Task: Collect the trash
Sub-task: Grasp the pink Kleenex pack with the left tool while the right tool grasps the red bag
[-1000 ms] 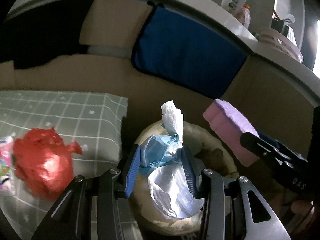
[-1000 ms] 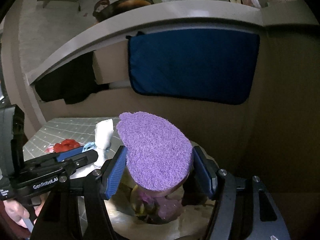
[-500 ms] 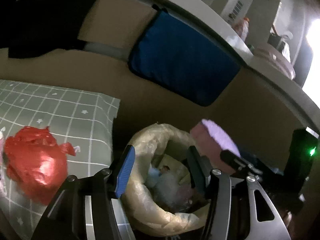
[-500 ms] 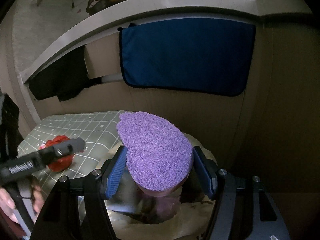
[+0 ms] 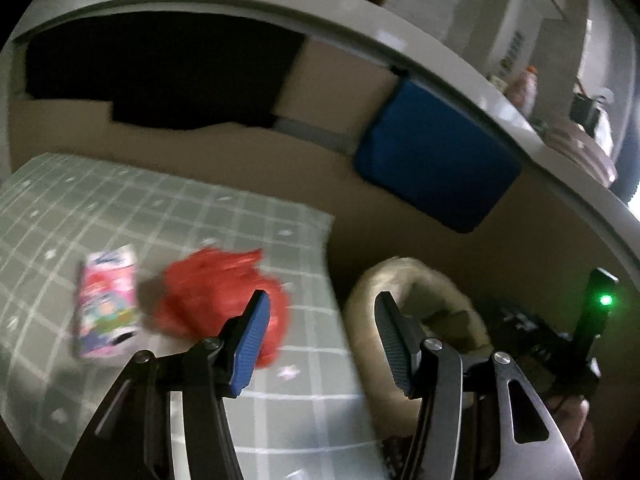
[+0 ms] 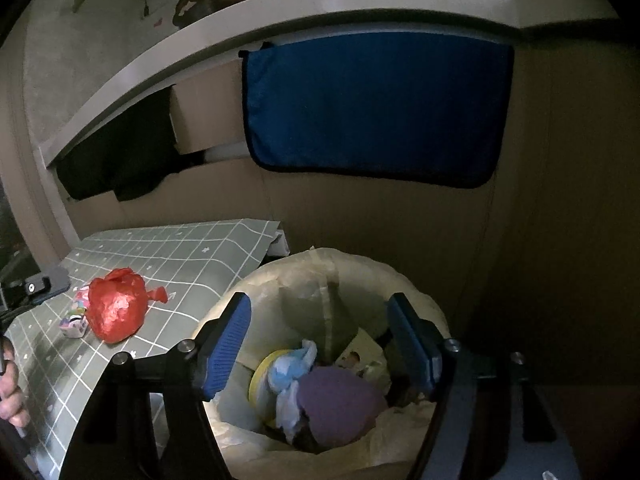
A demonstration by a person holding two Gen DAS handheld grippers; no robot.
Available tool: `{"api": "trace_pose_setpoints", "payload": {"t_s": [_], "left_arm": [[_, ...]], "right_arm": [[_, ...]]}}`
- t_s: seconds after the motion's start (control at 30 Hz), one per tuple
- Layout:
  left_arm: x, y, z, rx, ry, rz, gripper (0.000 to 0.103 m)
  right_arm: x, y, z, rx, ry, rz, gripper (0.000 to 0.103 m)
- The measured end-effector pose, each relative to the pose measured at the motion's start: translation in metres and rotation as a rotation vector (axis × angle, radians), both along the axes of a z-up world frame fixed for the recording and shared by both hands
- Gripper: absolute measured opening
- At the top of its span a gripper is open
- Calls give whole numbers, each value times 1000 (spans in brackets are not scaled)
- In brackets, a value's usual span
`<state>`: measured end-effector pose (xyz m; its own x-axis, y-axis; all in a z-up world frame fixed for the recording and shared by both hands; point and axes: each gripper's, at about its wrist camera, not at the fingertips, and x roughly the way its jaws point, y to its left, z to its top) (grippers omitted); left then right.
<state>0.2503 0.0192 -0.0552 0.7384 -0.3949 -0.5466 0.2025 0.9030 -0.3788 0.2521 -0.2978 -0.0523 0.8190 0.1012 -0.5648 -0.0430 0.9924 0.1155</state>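
Observation:
My right gripper (image 6: 320,344) hangs over the lined trash bin (image 6: 320,260), its jaws opening with nothing between them. Below it in the bin lie the purple sponge (image 6: 340,408) and a blue-and-white plastic wad (image 6: 292,372). My left gripper (image 5: 324,336) is open and empty, over the right edge of the green chequered mat (image 5: 120,216), with the bin (image 5: 416,280) on its right. A crumpled red bag (image 5: 216,292) sits just beyond its left finger and a pink packet (image 5: 106,300) lies further left. Both also show in the right wrist view: red bag (image 6: 116,308), packet (image 6: 74,322).
A blue cloth (image 6: 372,108) and a black cloth (image 5: 160,68) hang on the brown cabinet front under a pale counter edge (image 5: 280,4). The right gripper's body with a green light (image 5: 604,300) stands right of the bin. A hand (image 6: 8,392) shows at the left edge.
The left gripper let the blue-and-white wad fall into the bin and swung left over the mat. The right gripper released the purple sponge, which now lies in the bin.

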Motion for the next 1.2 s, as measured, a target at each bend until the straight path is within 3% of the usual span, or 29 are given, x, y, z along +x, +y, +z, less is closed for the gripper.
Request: {"api": "trace_pose_setpoints", "payload": {"t_s": [0.23,0.43,0.6,0.87,1.07,1.2], "left_arm": [[-12,76,-18,39,36,193,55],[-10,133,-36,6,95,330,55],[16,140,-58,-39,182,320,55],[58,123,-83,47,270,329,55],[57,111,-81,111,257,316,54],[48,114,-80,122,247,271,45]], "right_arm": [[-3,28,3,29,5,121,69],[-4,79,-3,18,33,289,69],[0,124,-12,0,62,396,67],[-2,148,-18,-44,73,447,67],[5,145,-21,-29,74,453,67],[8,155,-25,-68,65,475,67]]}}
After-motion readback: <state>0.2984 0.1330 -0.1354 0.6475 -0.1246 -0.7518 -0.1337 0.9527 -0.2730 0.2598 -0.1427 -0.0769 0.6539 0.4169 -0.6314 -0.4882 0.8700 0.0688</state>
